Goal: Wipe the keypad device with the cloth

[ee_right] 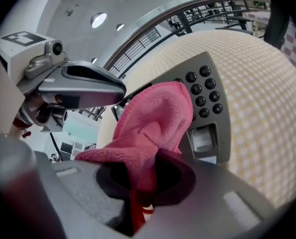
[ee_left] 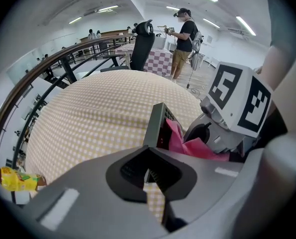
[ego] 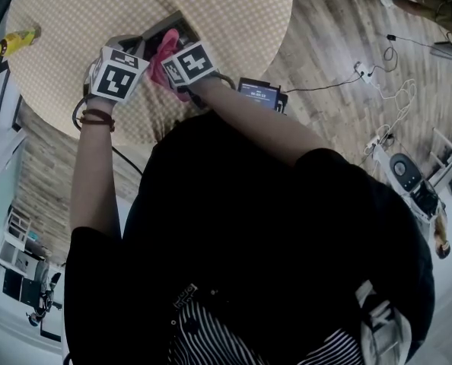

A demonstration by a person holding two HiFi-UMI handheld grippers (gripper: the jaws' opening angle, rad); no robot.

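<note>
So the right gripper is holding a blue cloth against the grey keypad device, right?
Not quite: that fuzzy cloth is pink, not blue. In the right gripper view, the right gripper has it clamped in its jaws and holds it against the grey plastic keypad device with round black buttons.

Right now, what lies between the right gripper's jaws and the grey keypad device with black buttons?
The pink terry cloth: clamped in the right gripper, it drapes onto the grey keypad device. The right gripper view shows it.
</note>
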